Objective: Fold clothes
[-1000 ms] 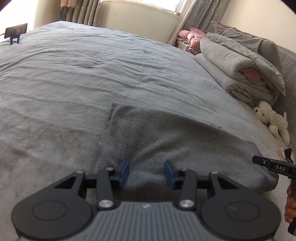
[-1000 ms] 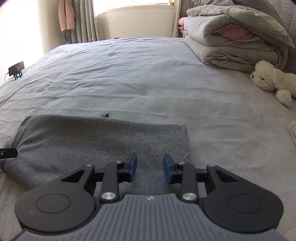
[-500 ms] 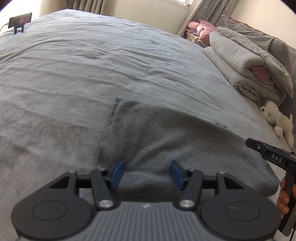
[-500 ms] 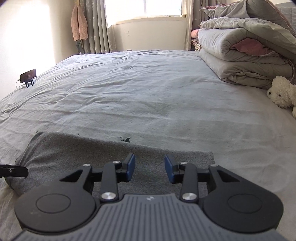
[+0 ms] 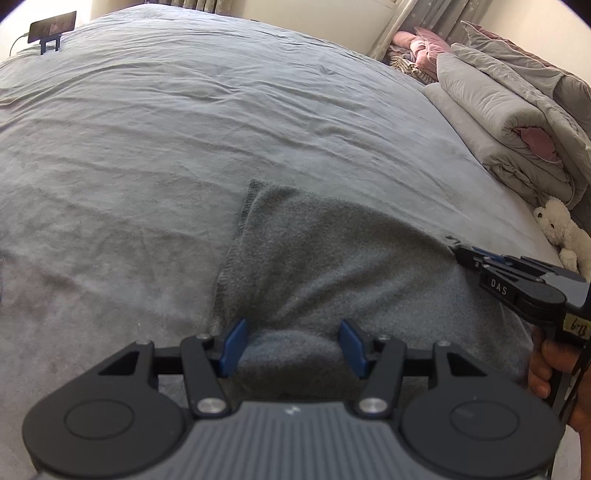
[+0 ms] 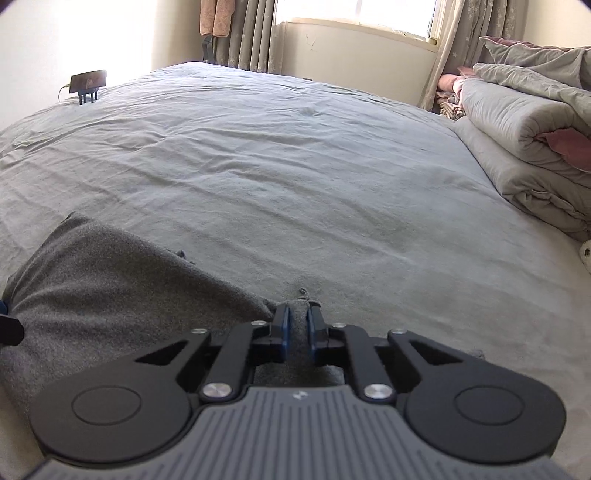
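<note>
The right hand-held gripper [image 6: 296, 325] has just been closing: half a second ago its blue pads stood apart over the near edge of the dark grey fleecy folded garment [image 6: 110, 280], and now they are pinched together on a bunched corner of that cloth, a small tuft of it poking out beyond the fingertips. Seen from the left wrist, this gripper [image 5: 466, 254] has come in from the right edge of the view to the garment's far right corner, with the person's hand [image 5: 550, 365] wrapped round its handle. The left hand-held gripper [image 5: 291, 345] opened wider early in the last second; its blue pads [image 5: 232, 345] now stand apart, one on each side of a raised hump of the garment's near edge, and I cannot tell whether they press on it.

The garment [image 5: 332, 266] lies on the wide grey bedsheet [image 5: 184, 147] just ahead of both grippers, a thick, roughly rectangular fold with a ribbed hem down its left side. Its surface now wrinkles toward the left gripper, and its right part is drawn up into a slanting ridge toward the right gripper. Far ahead to the right are a rolled pale grey quilt [image 5: 509, 122] and a small white plush toy [image 5: 561, 229]. Far ahead to the left, a phone on a small stand [image 5: 51, 29] sits at the bed's corner.
</note>
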Demonstrator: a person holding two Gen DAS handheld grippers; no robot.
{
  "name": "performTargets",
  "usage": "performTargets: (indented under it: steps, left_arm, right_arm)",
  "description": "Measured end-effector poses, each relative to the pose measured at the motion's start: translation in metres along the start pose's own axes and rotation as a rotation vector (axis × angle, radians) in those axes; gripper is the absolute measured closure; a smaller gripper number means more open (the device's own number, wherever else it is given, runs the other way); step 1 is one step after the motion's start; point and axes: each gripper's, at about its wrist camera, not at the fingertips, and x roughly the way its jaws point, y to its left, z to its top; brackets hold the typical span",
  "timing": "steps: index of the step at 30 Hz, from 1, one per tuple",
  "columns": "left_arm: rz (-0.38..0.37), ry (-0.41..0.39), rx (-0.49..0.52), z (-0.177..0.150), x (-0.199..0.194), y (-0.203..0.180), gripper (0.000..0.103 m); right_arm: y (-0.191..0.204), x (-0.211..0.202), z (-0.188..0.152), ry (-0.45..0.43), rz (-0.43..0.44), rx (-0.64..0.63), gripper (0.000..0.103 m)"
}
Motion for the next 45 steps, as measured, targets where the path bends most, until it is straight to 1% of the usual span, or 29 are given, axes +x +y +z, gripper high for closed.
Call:
performTargets:
  steps: [3,5,7,8,10,12,14,15,16,19,22,23,25,27,28,30,32,33,36,37,39,40,42,45]
  left_arm:
    - [0.02,-0.003,-0.008,-0.001,-0.002,-0.001,0.046]
    - [0.025,-0.007,-0.007,-0.002,-0.001,-0.002,0.046]
    - [0.027,-0.011,-0.003,-0.002,-0.001,-0.002,0.046]
    - [0.027,-0.014,-0.003,-0.002,0.0,-0.002,0.046]
    - [0.026,-0.019,-0.008,-0.002,0.0,-0.002,0.045]
    - [0.02,-0.028,-0.026,-0.001,-0.002,-0.001,0.045]
    - [0.024,-0.057,-0.039,0.001,-0.009,-0.001,0.045]
    - [0.038,-0.083,-0.026,0.002,-0.014,-0.004,0.045]
    - [0.055,-0.118,0.001,0.002,-0.02,-0.009,0.045]
    - [0.053,-0.2,0.078,-0.002,-0.035,-0.023,0.042]
    - [0.018,-0.22,0.15,-0.012,-0.035,-0.039,0.04]
    - [0.018,-0.218,0.181,-0.016,-0.032,-0.045,0.04]
    - [0.02,-0.21,0.237,-0.025,-0.024,-0.056,0.04]
    - [0.03,-0.178,0.26,-0.031,-0.012,-0.061,0.039]
    - [0.039,-0.154,0.264,-0.034,-0.005,-0.061,0.039]
    - [0.051,-0.156,0.279,-0.038,-0.001,-0.061,0.039]
    - [0.055,-0.154,0.281,-0.036,-0.003,-0.062,0.039]
    - [0.056,-0.161,0.274,-0.036,-0.006,-0.062,0.039]
    - [0.052,-0.223,0.294,-0.038,-0.015,-0.067,0.039]
    - [0.051,-0.243,0.301,-0.039,-0.018,-0.069,0.038]
    - [0.05,-0.199,0.31,-0.042,-0.01,-0.07,0.036]
    - [0.05,-0.177,0.315,-0.043,-0.006,-0.071,0.035]
    - [0.046,-0.17,0.296,-0.043,-0.001,-0.067,0.035]
    - [0.029,-0.159,0.266,-0.04,-0.001,-0.062,0.035]
  right_arm:
    - [0.006,-0.003,0.0,-0.041,-0.027,-0.02,0.091]
    - [0.007,0.006,-0.006,-0.024,-0.037,-0.012,0.091]
    - [0.009,0.015,-0.013,-0.011,-0.051,-0.009,0.087]
    - [0.009,0.014,-0.014,-0.018,-0.061,-0.011,0.082]
    - [0.008,0.009,-0.01,-0.015,-0.1,0.005,0.059]
    - [0.003,-0.006,-0.006,-0.026,-0.099,0.041,0.059]
    - [-0.001,-0.031,-0.004,-0.061,-0.093,0.093,0.059]
    - [-0.001,-0.045,-0.006,-0.065,-0.081,0.114,0.059]
    - [0.0,-0.057,-0.009,-0.061,-0.066,0.127,0.059]
    - [0.005,-0.089,-0.02,-0.056,-0.026,0.163,0.059]
    - [0.013,-0.101,-0.038,-0.073,0.0,0.184,0.059]
    - [0.016,-0.101,-0.044,-0.068,0.008,0.189,0.059]
    - [0.021,-0.086,-0.051,-0.02,0.017,0.193,0.059]
    - [0.027,-0.07,-0.058,0.025,0.024,0.192,0.058]
    - [0.032,-0.066,-0.06,0.027,0.013,0.17,0.058]
    - [0.043,-0.063,-0.061,0.011,-0.023,0.101,0.058]
    - [0.044,-0.065,-0.055,0.015,-0.032,0.088,0.058]
    - [0.044,-0.068,-0.053,0.005,-0.02,0.1,0.058]
    - [0.043,-0.08,-0.051,-0.032,0.026,0.129,0.058]
    - [0.045,-0.079,-0.053,-0.021,0.032,0.12,0.058]
    - [0.05,-0.071,-0.057,0.019,0.039,0.102,0.058]
    - [0.053,-0.066,-0.061,0.021,0.032,0.099,0.057]
    - [0.057,-0.065,-0.062,0.01,0.013,0.071,0.056]
    - [0.055,-0.07,-0.06,0.008,0.011,0.074,0.056]
